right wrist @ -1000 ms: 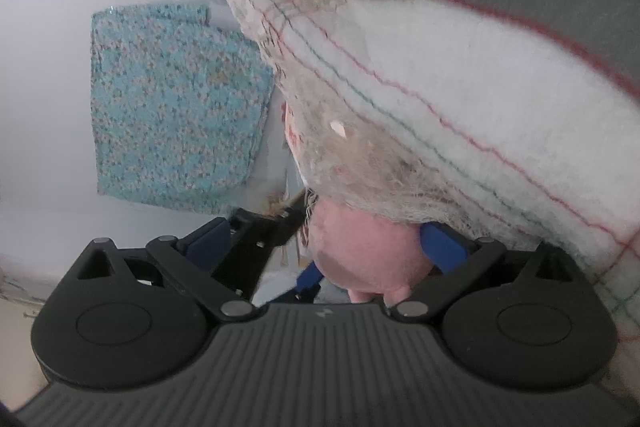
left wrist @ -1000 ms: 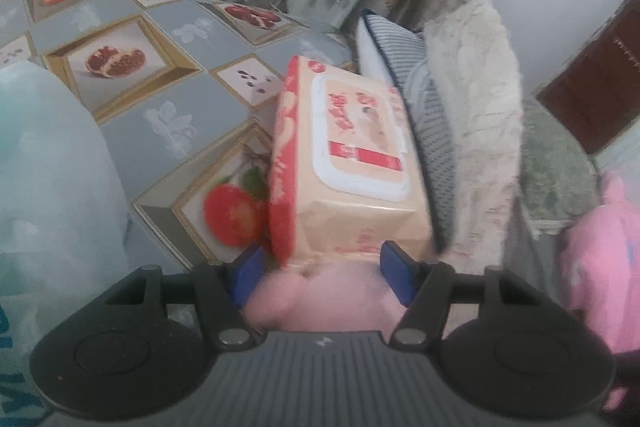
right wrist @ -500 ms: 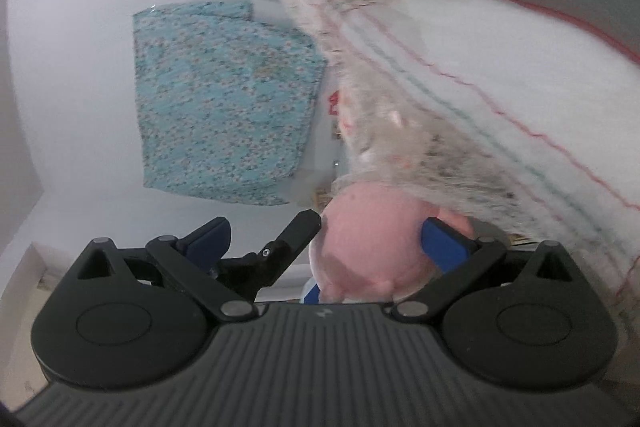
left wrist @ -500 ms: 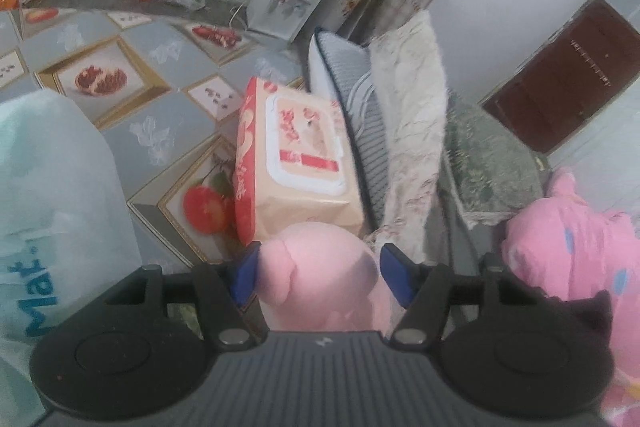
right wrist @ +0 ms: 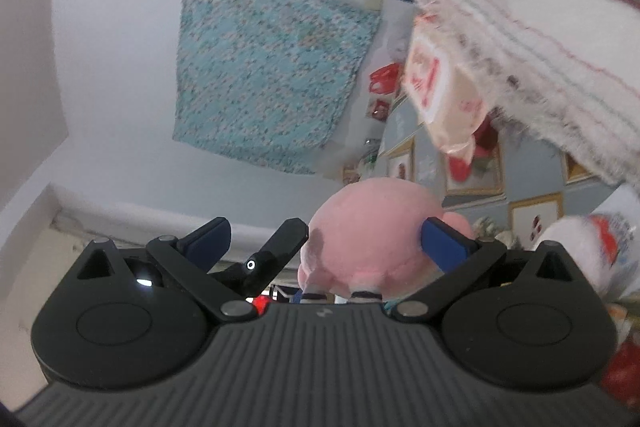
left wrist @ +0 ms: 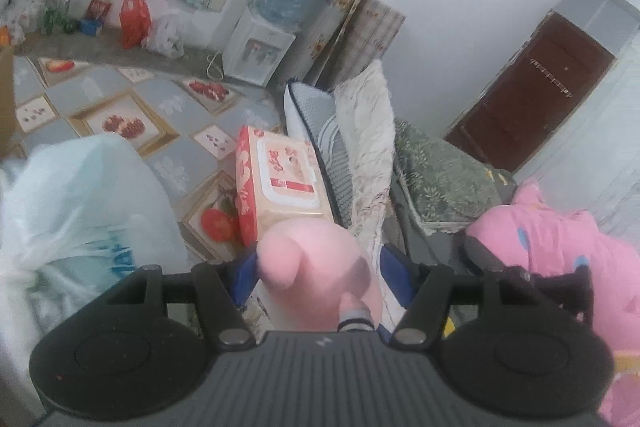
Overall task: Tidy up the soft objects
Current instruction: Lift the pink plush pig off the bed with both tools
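Observation:
A small pink plush toy (left wrist: 316,251) sits between the blue pads of my left gripper (left wrist: 319,267), which is shut on it above the floor. In the right wrist view the same plush toy (right wrist: 372,227) lies inside my right gripper (right wrist: 326,239). Its right pad touches the plush. Its left pad stands apart, with a black finger of the left gripper (right wrist: 280,247) in between, so the right gripper is open. A red-and-cream wet wipes pack (left wrist: 280,179) lies on the floor just beyond, leaning on a striped pillow (left wrist: 320,131).
A white plastic bag (left wrist: 72,195) bulges at the left. A large pink plush (left wrist: 560,247) lies at the right beside a green cushion (left wrist: 436,175). A cream blanket (left wrist: 368,147) is draped over the pillows. A water dispenser (left wrist: 260,47) stands by the wall, and a brown door (left wrist: 532,99) is at the right.
Both grippers have risen with the pink plush. The wipes pack now looks smaller and farther off. In the right wrist view the blanket has slid up and right, uncovering the wall cloth and floor.

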Demonstrator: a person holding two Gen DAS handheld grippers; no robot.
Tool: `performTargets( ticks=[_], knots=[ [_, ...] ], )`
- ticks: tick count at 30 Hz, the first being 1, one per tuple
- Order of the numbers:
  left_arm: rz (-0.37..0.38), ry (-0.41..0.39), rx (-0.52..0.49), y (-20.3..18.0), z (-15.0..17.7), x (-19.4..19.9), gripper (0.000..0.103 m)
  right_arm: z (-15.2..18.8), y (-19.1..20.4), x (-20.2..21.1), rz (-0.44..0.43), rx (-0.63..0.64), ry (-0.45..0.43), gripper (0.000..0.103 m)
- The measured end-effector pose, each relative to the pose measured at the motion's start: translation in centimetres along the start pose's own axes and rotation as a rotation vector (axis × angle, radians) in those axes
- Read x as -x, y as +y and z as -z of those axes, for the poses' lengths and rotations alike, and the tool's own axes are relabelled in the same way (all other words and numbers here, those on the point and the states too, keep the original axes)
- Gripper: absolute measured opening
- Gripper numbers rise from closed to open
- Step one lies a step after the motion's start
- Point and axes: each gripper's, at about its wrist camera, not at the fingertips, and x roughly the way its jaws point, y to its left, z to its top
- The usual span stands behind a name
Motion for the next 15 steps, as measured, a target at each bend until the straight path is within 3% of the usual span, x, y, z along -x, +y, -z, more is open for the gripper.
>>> performTargets(
  ticks=[6, 10, 15],
  knots=[
    [0.027, -0.068, -0.016, 0.7, 1.4, 5.2, 0.066, 2.9, 3.0, 1.4, -0.043, 0.057, 0.048, 0.103],
    [0.03, -0.11, -0.079, 0.9, 3.3, 9.0, 0.067, 5.7, 4.4, 2.7, -0.084, 0.088, 0.097, 0.103],
    [0.006, -0.095, -0.152, 1.5, 6.5, 11.9, 0.068, 9.5, 3.0, 4.3, -0.112, 0.027, 0.184, 0.103]
  ],
)
